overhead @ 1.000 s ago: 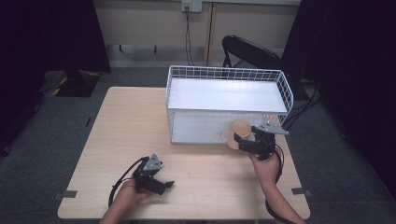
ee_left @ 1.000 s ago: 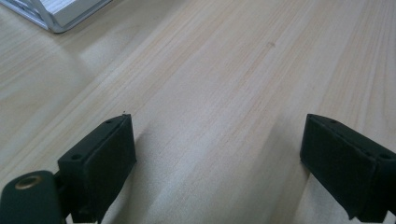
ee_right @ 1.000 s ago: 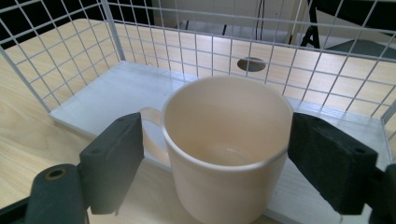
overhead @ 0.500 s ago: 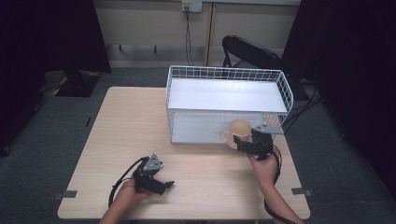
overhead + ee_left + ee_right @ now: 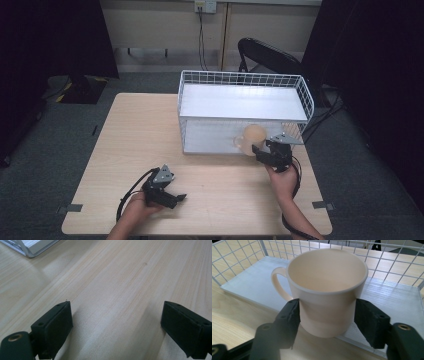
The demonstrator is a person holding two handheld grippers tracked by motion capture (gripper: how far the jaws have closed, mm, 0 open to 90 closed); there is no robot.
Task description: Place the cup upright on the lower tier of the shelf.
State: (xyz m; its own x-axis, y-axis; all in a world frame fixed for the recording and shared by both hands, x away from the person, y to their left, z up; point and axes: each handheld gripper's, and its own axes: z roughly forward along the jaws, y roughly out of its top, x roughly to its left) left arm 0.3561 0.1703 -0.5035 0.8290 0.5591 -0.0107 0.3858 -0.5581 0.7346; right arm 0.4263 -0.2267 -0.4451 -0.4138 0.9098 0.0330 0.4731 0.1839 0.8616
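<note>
Near the right edge of the tabletop (image 5: 125, 130), just in front of the white wire basket (image 5: 244, 80), my right gripper (image 5: 327, 315) has its two black jaws pressed against opposite sides of a cream mug (image 5: 325, 287). In the right gripper view the mug stands upright with its mouth open to the camera and its handle sticking out to the left of that view; its base sits at the front lip of the basket's white floor, though I cannot tell whether it rests there or hangs just above. From the high view the mug (image 5: 252, 137) shows against the basket's front wall, toward that wall's right end.

My left gripper (image 5: 172, 196) lies low at the front edge of the tabletop, well apart from the basket. In the left gripper view its jaws stand wide apart with nothing but bare wood between them, and a corner of the basket's base (image 5: 32, 247) shows at the top left.
</note>
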